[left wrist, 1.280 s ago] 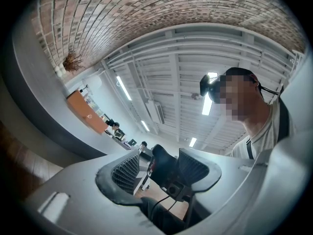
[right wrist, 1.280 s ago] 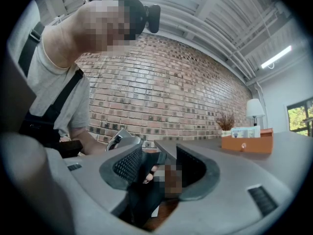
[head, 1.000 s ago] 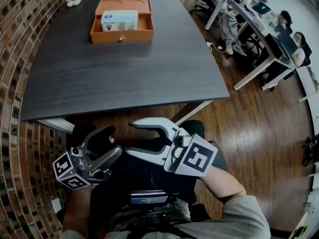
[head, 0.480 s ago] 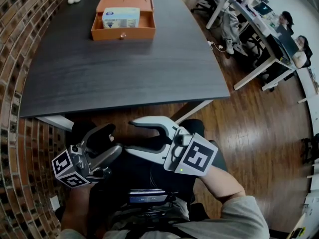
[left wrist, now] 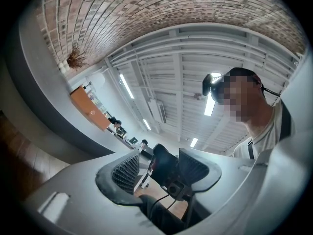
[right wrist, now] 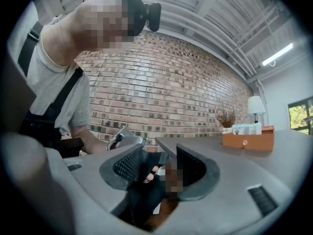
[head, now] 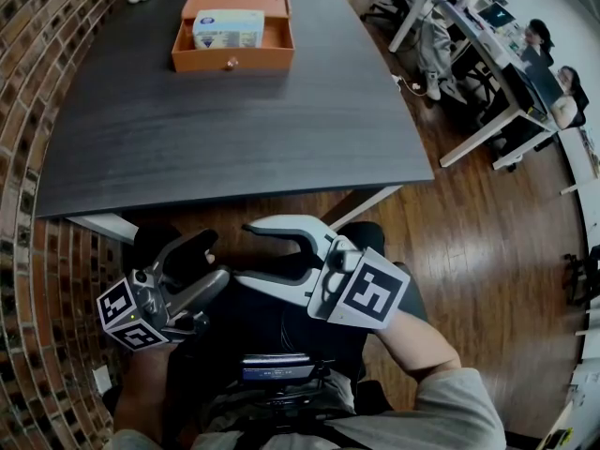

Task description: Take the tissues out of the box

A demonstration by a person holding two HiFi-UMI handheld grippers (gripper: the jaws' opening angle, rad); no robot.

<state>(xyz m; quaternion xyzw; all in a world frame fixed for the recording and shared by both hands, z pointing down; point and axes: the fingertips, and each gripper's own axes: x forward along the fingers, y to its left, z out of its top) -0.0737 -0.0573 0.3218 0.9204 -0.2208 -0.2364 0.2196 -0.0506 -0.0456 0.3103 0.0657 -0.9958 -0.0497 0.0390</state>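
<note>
The pale blue-and-white tissue pack (head: 228,29) lies in the open orange box (head: 232,61) at the far end of the dark grey table (head: 234,148), its long side crosswise. The left gripper (head: 208,262) and right gripper (head: 246,253) hang at the person's lap, jaws apart and empty. The pack is straight ahead and well apart from both, neither clearly nearer.
</note>
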